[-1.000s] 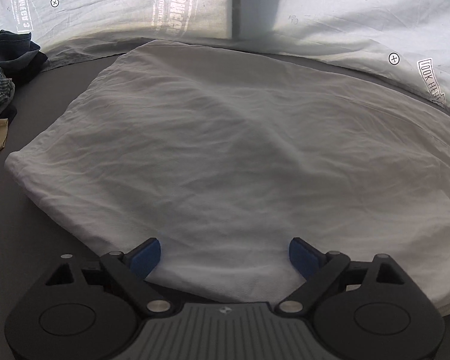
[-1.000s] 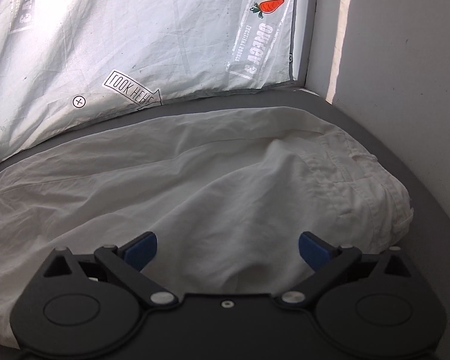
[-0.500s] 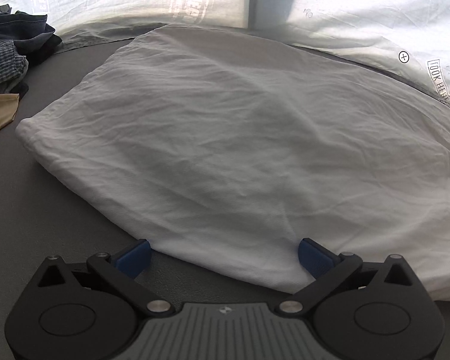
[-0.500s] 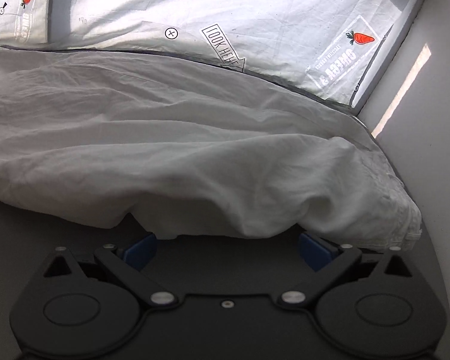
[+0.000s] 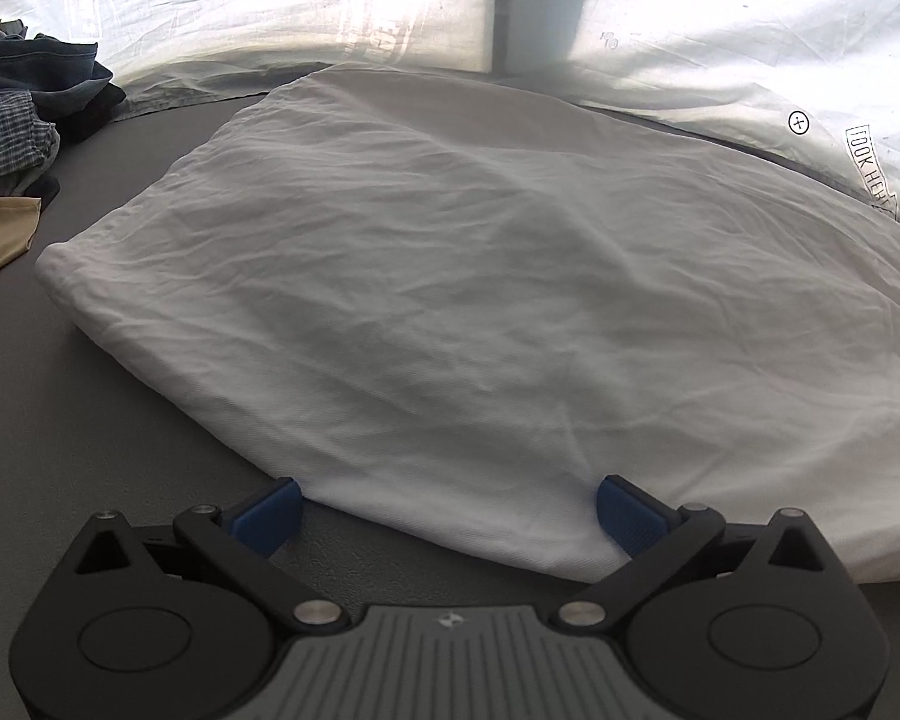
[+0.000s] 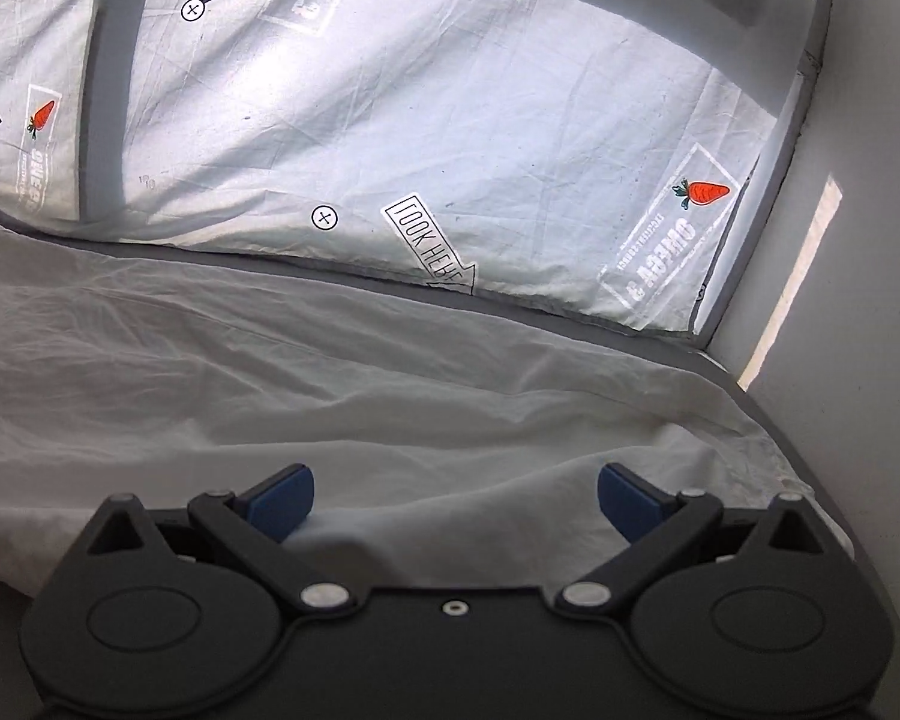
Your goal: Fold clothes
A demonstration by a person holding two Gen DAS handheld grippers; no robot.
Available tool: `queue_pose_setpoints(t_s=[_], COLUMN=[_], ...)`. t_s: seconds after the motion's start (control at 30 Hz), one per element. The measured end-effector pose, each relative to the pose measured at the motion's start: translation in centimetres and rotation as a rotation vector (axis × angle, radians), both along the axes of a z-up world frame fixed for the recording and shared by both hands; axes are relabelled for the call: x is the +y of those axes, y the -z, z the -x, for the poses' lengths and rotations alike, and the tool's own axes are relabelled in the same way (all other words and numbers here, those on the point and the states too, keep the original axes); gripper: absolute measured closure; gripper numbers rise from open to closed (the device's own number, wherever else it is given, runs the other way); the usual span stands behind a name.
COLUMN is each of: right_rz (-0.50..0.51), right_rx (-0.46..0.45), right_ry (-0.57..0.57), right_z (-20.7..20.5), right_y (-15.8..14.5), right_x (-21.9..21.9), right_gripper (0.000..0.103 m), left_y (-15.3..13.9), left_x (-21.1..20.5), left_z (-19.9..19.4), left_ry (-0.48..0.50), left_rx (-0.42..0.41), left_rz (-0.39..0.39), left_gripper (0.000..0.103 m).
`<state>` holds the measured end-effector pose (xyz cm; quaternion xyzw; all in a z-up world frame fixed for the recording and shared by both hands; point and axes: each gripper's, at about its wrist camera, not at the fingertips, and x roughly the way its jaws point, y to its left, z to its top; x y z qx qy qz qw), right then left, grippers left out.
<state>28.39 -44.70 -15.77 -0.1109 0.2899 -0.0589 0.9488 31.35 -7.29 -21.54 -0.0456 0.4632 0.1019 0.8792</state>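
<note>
The left gripper (image 5: 447,507) is spread wide with nothing held, its blue pads (image 5: 267,507) on either side of the near hem of the white garment (image 5: 480,300). That hem lies between the jaws on the dark grey desk (image 5: 60,450); whether the pads touch the cloth cannot be told. The garment lies flat and wrinkled, its left edge running diagonally away from the gripper to a rounded corner. Left of that edge the desk shows bare, up to a pile of dark and checked clothes (image 5: 18,114) at the far left. Behind the garment hangs a white printed sheet (image 5: 690,30).

The right gripper (image 6: 456,501) is likewise released and wide, hovering over the garment's (image 6: 330,390) right portion. The cloth's right edge bunches near a white wall (image 6: 858,240), with only a narrow strip of desk (image 6: 768,414) between.
</note>
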Motion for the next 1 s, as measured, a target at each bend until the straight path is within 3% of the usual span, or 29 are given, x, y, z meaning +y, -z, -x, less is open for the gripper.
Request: queue_pose_setpoints(t_s=[0.23,0.37,0.47,0.53,0.63,0.67,0.7,0.8,1.0], right_rz=[0.007,-0.023,-0.057,-0.068,-0.069,-0.064,-0.059,-0.039,0.045], right_rx=[0.121,0.167,0.172,0.179,0.189,0.192,0.194,0.192,0.12], right_ry=[0.0,0.055,0.088,0.082,0.049,0.036,0.024,0.0,-0.007], right_z=[4.8,5.1,4.7,4.4,4.2,4.2,4.2,4.3,4.7], right_y=[2.6,3.4,3.5,3.6,3.8,3.8,3.8,3.8,2.6], right_x=[-0.4,-1.7,-2.3,-2.2,-1.7,-1.4,-1.2,-0.8,-0.2], right_gripper=[0.001,0.001,0.001,0.001,0.001,0.001,0.001,0.001,0.001], left_y=[-0.5,-1.3,-1.7,-1.6,-1.1,-0.7,-0.5,-1.6,-7.2], left_x=[0.1,1.0,1.4,0.9,0.4,0.3,0.2,-0.1,0.3], left_z=[-0.5,1.1,2.0,1.9,1.6,1.5,1.3,1.3,0.2], left_ry=[-0.022,-0.089,-0.124,-0.106,-0.085,-0.087,-0.091,-0.062,-0.015], left_rx=[0.065,0.03,0.003,0.006,-0.013,-0.014,-0.011,-0.057,-0.27], left_rz=[0.026,0.218,0.415,0.469,0.553,0.597,0.615,0.596,0.593], left_gripper=[0.0,0.004,0.018,0.028,0.063,0.084,0.094,0.097,0.1])
